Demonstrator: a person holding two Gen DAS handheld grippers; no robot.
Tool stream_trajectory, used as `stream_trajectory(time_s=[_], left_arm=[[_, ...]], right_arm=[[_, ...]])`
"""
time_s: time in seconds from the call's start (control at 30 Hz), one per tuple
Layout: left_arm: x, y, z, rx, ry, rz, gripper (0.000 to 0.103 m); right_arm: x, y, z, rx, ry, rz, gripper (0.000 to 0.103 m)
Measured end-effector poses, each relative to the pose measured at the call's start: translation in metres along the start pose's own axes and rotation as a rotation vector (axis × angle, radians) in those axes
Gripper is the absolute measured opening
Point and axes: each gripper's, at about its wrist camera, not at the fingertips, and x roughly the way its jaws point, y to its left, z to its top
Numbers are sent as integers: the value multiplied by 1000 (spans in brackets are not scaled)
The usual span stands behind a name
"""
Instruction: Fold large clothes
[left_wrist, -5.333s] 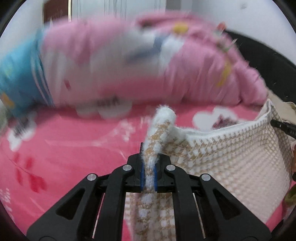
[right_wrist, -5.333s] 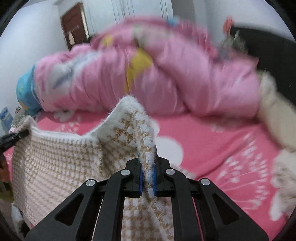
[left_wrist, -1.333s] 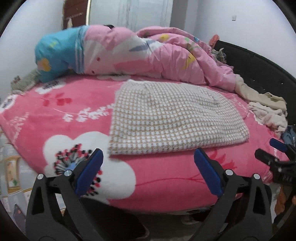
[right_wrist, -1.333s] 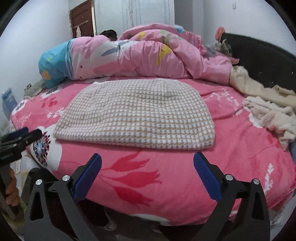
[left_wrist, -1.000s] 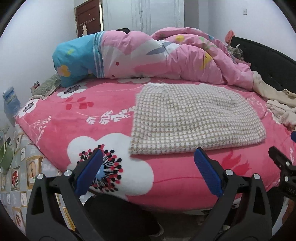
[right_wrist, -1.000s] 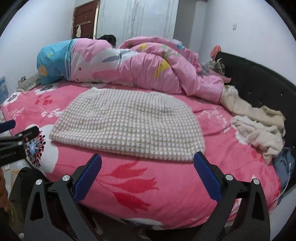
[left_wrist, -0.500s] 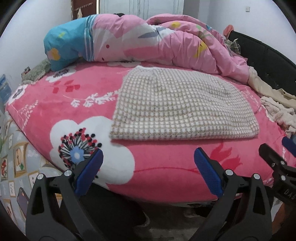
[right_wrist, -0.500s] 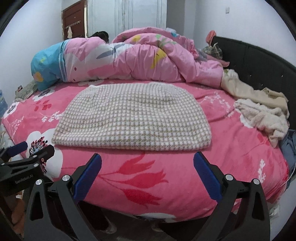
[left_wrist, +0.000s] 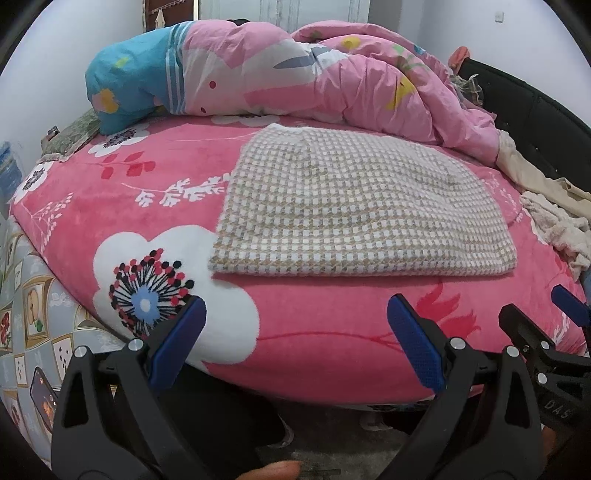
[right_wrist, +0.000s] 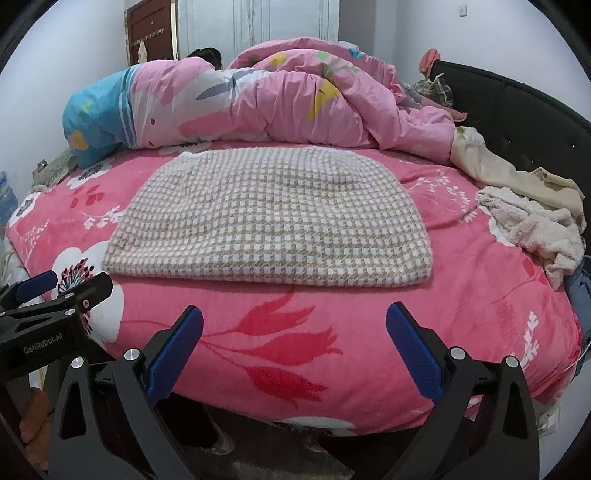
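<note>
A beige and white checked knit garment (left_wrist: 354, 206) (right_wrist: 269, 218) lies folded flat on the pink flowered bed (left_wrist: 325, 332) (right_wrist: 258, 332). My left gripper (left_wrist: 295, 339) hangs open off the bed's near edge, short of the garment's front hem, nothing between its blue pads (left_wrist: 177, 343). My right gripper (right_wrist: 293, 343) is open too, at the same edge facing the hem, empty. In the left wrist view the right gripper's fingers (left_wrist: 532, 336) show at the far right. In the right wrist view the left gripper's fingers (right_wrist: 59, 295) show at the far left.
A rumpled pink and blue quilt (left_wrist: 280, 81) (right_wrist: 251, 103) is heaped along the far side. Cream clothes (right_wrist: 532, 221) (left_wrist: 554, 221) lie at the right by the black headboard (right_wrist: 517, 122). Floor (left_wrist: 332, 435) shows below the bed edge. A fingertip (left_wrist: 273, 470) shows at the bottom.
Five seconds ago both grippers were shut on the knit garment, held up. Now it lies flat and both are open. Over the last second both cameras shifted slightly in front of the bed.
</note>
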Motion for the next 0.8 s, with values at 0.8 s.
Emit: stream_trajectory(time_s=[0.8], left_arm=[[2, -8, -2, 12, 11, -10, 95]], right_arm=[[1, -2, -2, -2, 9, -10, 97]])
